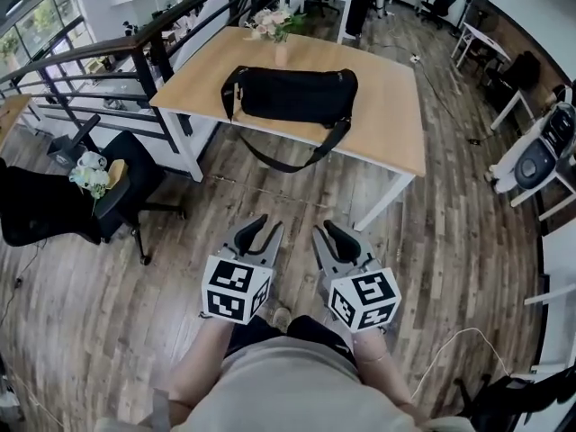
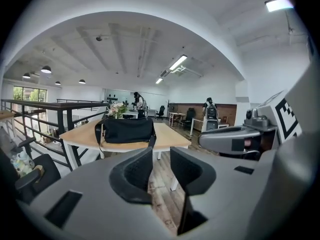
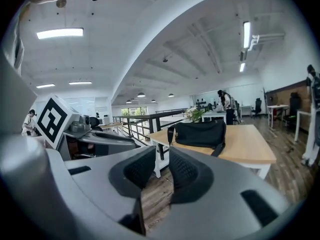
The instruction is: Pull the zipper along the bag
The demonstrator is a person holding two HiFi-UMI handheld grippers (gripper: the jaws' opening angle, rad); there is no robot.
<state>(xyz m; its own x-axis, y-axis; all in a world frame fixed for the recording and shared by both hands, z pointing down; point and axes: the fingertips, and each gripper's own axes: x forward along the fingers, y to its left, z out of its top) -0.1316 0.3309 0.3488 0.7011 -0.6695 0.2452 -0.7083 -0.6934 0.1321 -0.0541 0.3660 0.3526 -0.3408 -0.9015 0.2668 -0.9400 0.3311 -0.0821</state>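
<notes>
Duffel bag (image 1: 292, 94) lay on wooden table (image 1: 396, 124), well ahead of us across plank floor (image 1: 432, 232), shoulder strap (image 1: 297, 162) drooping over near edge. Its long axis ran left-to-right across our view, so we judged zipper travel would go sideways; zipper itself too small to make out. We held both grippers low by waist, well apart from it, neither clearly nearer. Left gripper (image 1: 263, 229) jaws stood wide, nothing between. Right gripper (image 1: 329, 237) jaws showed narrow gap, also empty. Next, we judged: step forward, reach straight ahead.
</notes>
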